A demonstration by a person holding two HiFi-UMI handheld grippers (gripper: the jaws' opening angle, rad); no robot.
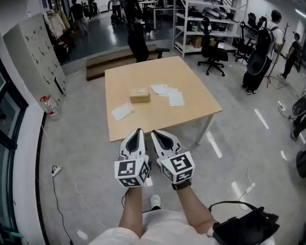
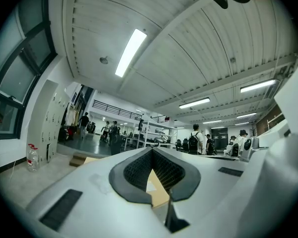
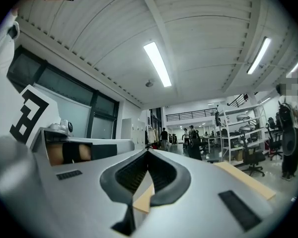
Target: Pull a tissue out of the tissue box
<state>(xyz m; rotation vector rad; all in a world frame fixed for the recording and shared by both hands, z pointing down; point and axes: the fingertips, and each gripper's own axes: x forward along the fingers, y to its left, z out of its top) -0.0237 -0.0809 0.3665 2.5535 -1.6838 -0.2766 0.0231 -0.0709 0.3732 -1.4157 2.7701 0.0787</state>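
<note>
Risk: tissue box (image 1: pixel 139 96) shoved, no tissue caught
Left tool (image 1: pixel 138 131) and right tool (image 1: pixel 154 133) are closed tip to tip, empty, short of the surface's (image 1: pixel 194 111) near edge; the tissue box lies mid-surface. Unopened jaws may push it.

The tissue box (image 1: pixel 139 96) on the table (image 1: pixel 194 106) is too small for its opening to be made out.

A pale wooden table (image 1: pixel 194 111) stands on the grey floor. Left of the table, a water bottle (image 1: pixel 49 106) sits by the lockers (image 1: pixel 41 50). Past the table's far right corner, a black office chair (image 1: pixel 212 52) faces a white shelving rack (image 1: pixel 194 14). Further right of the table stands a person with a backpack (image 1: pixel 262 55).
</note>
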